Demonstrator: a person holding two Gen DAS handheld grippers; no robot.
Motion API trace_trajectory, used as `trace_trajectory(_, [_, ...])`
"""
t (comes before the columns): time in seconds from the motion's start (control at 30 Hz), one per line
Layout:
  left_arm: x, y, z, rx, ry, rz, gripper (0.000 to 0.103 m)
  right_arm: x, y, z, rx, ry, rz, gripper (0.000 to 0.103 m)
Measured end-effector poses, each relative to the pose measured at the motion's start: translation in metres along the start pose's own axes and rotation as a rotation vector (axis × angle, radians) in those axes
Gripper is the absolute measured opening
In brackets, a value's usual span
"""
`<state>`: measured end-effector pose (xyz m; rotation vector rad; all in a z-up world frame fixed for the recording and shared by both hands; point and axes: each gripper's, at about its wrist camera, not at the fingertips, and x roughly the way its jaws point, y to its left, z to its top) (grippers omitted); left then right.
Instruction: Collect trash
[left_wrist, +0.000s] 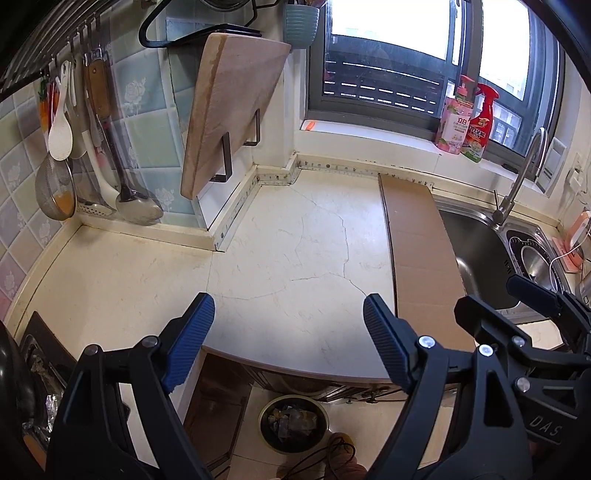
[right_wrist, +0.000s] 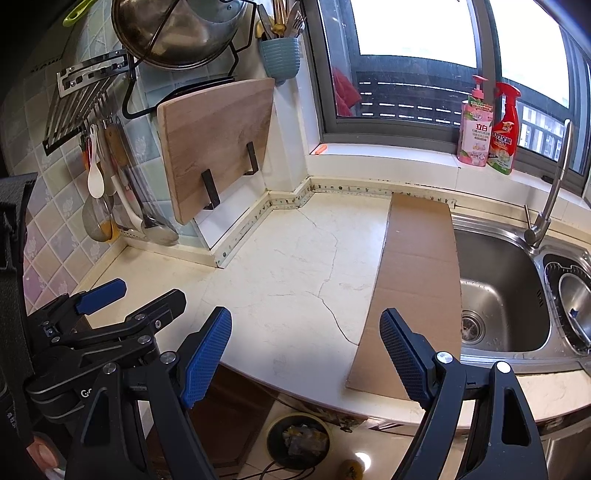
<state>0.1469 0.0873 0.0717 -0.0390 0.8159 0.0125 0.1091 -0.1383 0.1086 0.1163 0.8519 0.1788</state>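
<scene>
Both tongs, left (left_wrist: 288, 339) and right (right_wrist: 306, 354), hung spread and empty above the desk (left_wrist: 295, 240). Trash filled the floor bin (right_wrist: 299, 439); only a cardboard strip (right_wrist: 417, 277) remained, best pinched by its overhanging near edge.

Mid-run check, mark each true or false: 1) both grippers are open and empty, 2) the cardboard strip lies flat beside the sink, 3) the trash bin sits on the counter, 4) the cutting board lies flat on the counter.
1) True: the left gripper and the right gripper are open with nothing between the fingers.
2) True: the cardboard strip lies flat along the sink.
3) False: the trash bin sits on the floor below the counter.
4) False: the cutting board stands in a wall bracket.
</scene>
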Motion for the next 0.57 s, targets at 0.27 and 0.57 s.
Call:
trace_trajectory(0.27, [0.004,-0.002,-0.002,-0.003,0.009,0.002,0.081,0.007,-0.009,-0.002,-0.008,0.014,0.004,0.084])
trace_trajectory(0.57, [0.009,-0.002,-0.004,-0.011,0.024,0.008,0.081,0.012,-0.010,-0.003,-0.011,0.023,0.008,0.084])
